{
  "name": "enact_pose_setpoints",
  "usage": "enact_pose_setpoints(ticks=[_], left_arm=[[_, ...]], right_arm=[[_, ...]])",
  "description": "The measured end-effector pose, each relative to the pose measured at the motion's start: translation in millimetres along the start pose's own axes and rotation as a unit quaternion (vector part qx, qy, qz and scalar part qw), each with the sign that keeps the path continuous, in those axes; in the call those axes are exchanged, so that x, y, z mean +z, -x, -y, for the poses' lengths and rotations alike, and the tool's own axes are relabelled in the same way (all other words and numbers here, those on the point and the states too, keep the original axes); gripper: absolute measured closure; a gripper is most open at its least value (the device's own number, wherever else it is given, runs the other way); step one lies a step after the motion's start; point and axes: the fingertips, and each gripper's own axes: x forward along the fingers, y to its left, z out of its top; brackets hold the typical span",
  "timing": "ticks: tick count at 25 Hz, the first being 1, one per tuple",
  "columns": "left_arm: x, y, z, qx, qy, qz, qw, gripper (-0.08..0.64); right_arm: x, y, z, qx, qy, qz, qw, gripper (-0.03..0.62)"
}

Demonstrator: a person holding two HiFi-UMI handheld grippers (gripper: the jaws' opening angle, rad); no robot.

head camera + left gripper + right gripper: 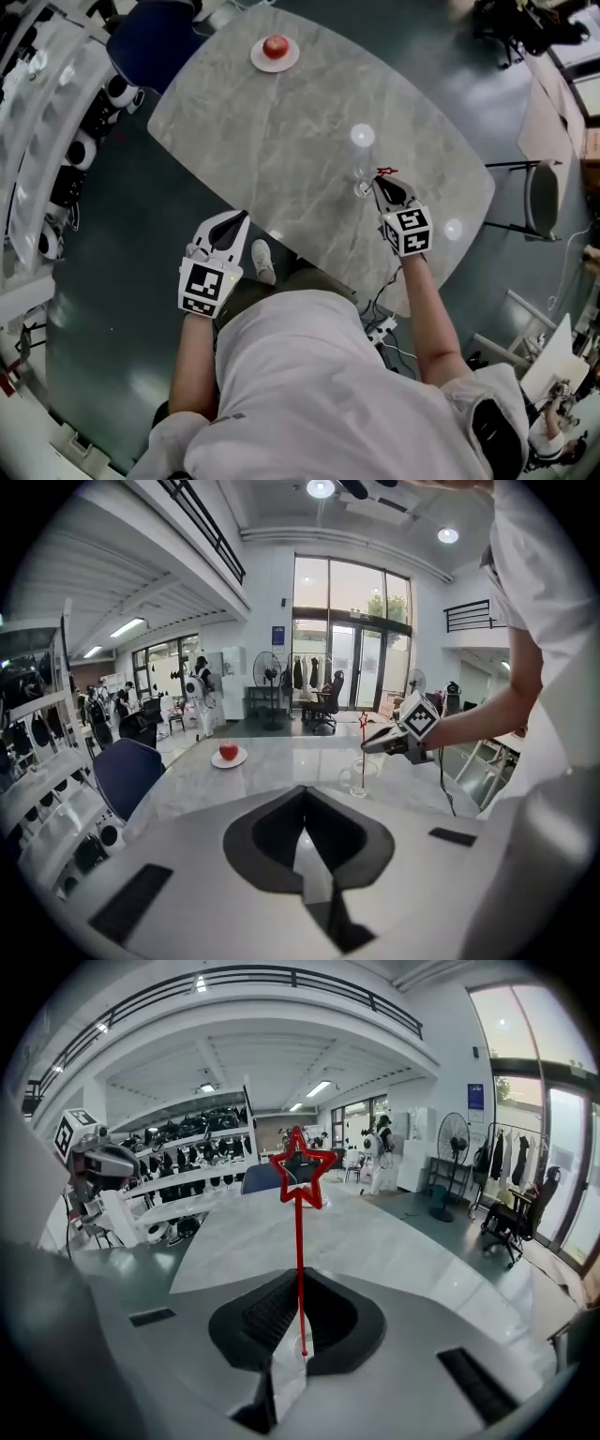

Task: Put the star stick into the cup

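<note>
Your left tool (238, 220) sits at the lower left of the head view, over the near edge of the grey marble tabletop (281, 150). In its own view its jaws (305, 832) are pressed together with nothing between them. It is well apart from everything on the tabletop.

Further along, near the top centre of the head view, a red apple (276, 45) rests on a small white plate (258, 59) at the far side. A dark blue chair (155, 37) stands just beyond that edge, toward the upper left.

Right of centre stands the clear glass cup (362, 184), upright on the tabletop. The red star stick (385, 172) rises out of it. From the left gripper view, the stick (364, 752) stands nearly upright with its lower end inside the cup (360, 778) and its star above the rim.

Your right tool (379, 181) is directly over the cup, pinching the stick's shaft below the star. In its own view the shaft (301, 1241) runs down between the jaws (298, 1349).
</note>
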Motion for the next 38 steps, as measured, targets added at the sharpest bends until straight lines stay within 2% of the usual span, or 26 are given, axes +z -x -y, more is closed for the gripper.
enact_pose_setpoints(ticks=[5,14,27,38], left_arm=[[-3,-2,-3,0.017,0.007,-0.007,0.9998,0.558],[-6,-6,0,0.03,0.014,-0.015,0.9993,0.558],[-23,6,2,0.057,0.038,-0.025,0.9973,0.558],[-30,15,5,0.072,0.043,-0.026,0.9961,0.558]], right_arm=[[-12,-14,-2,0.021,0.0,-0.018,1.0,0.566],[-8,-32,-1,0.039,0.002,-0.015,0.999,0.566],[-5,-49,-4,0.053,0.019,-0.023,0.998,0.565],[-8,-49,-2,0.047,0.015,-0.026,0.998,0.561]])
